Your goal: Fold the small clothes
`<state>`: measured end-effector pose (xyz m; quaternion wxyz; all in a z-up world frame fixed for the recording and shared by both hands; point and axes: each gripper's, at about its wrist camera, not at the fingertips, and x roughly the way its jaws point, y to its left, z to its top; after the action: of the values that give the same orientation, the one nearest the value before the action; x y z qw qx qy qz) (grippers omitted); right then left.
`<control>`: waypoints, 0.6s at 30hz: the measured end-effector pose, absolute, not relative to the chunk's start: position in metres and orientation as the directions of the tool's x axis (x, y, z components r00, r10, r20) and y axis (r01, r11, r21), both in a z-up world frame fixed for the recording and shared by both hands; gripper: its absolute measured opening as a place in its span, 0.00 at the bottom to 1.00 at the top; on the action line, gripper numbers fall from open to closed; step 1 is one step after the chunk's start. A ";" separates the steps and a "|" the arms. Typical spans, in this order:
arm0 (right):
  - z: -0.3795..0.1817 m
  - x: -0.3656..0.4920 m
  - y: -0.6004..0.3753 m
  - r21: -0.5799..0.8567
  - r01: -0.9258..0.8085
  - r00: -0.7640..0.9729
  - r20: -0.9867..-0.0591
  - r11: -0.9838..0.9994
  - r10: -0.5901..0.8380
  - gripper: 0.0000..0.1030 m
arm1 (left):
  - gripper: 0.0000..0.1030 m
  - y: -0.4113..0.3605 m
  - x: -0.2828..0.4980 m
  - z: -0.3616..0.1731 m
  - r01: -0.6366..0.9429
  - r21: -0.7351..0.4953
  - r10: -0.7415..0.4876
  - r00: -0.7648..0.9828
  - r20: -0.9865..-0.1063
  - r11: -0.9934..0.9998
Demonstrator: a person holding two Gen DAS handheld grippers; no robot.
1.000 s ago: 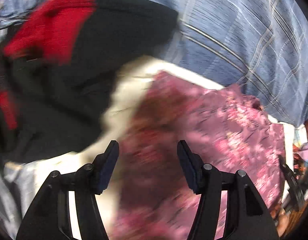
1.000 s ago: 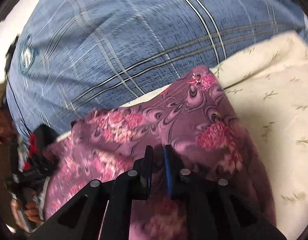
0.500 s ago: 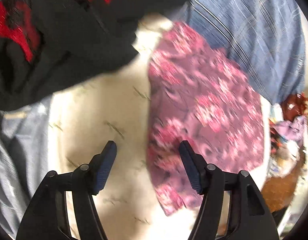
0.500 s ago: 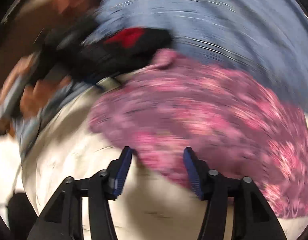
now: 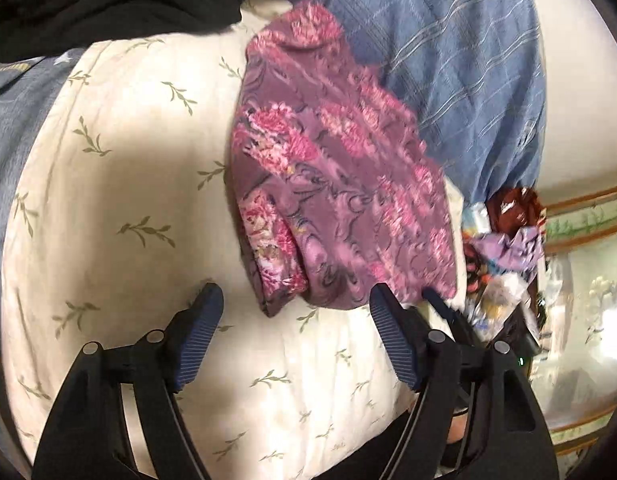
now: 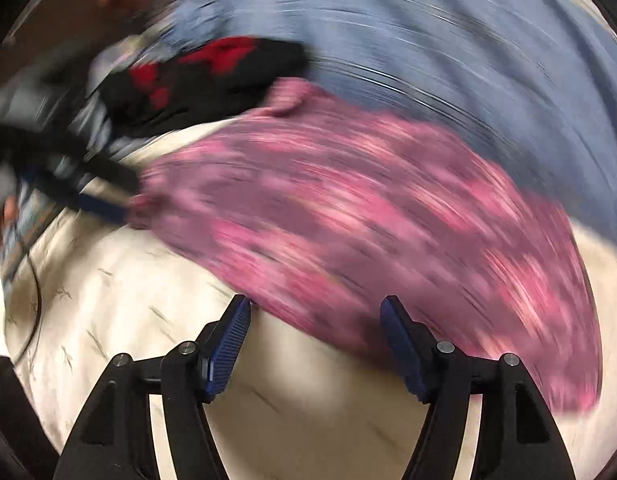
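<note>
The folded purple floral garment (image 5: 340, 184) is lying on the cream leaf-print sheet (image 5: 120, 184), its far edge touching a blue plaid cloth (image 5: 468, 60). The left gripper (image 5: 294, 324) and the right gripper (image 6: 314, 332) are both hovering near its closest edge, jaws spread wide and holding nothing; the right wrist view is blurring heavily.

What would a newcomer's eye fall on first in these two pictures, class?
First, the purple floral garment, folded and lying on the cream leaf-print bedding just ahead of the open left tongs. Next, the blue striped fabric behind it and the black-and-red clothing at the far left of the blurred right view, where the right tongs are also open.
</note>
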<state>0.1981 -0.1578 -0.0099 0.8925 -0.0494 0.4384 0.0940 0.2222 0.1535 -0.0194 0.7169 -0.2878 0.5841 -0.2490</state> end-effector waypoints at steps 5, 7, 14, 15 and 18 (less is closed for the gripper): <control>-0.007 0.162 -0.313 0.373 0.222 0.640 -0.753 0.901 0.154 0.69 | 0.74 0.150 0.216 -0.031 -0.018 -0.771 -0.743 0.254 -0.620 0.637; -0.013 0.154 -0.358 0.475 0.341 0.657 -0.737 0.811 0.156 0.69 | 0.74 0.151 0.212 -0.033 -0.035 -0.796 -0.759 0.278 -0.588 0.604; -0.033 0.173 -0.399 0.743 0.332 0.772 -0.568 0.582 0.285 0.61 | 0.59 0.145 0.219 -0.043 -0.156 -0.852 -0.779 0.351 -0.520 0.499; -0.037 0.175 -0.400 0.756 0.338 0.777 -0.560 0.561 0.287 0.46 | 0.34 0.144 0.220 -0.043 -0.167 -0.855 -0.777 0.358 -0.517 0.492; -0.042 0.181 -0.408 0.797 0.328 0.778 -0.532 0.507 0.333 0.05 | 0.10 0.149 0.224 -0.037 -0.197 -0.844 -0.749 0.393 -0.534 0.499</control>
<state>0.1811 -0.4077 -0.0420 0.8017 0.4964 0.3329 0.0013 0.2236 0.1487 -0.0366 0.6965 -0.4597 0.5141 -0.1981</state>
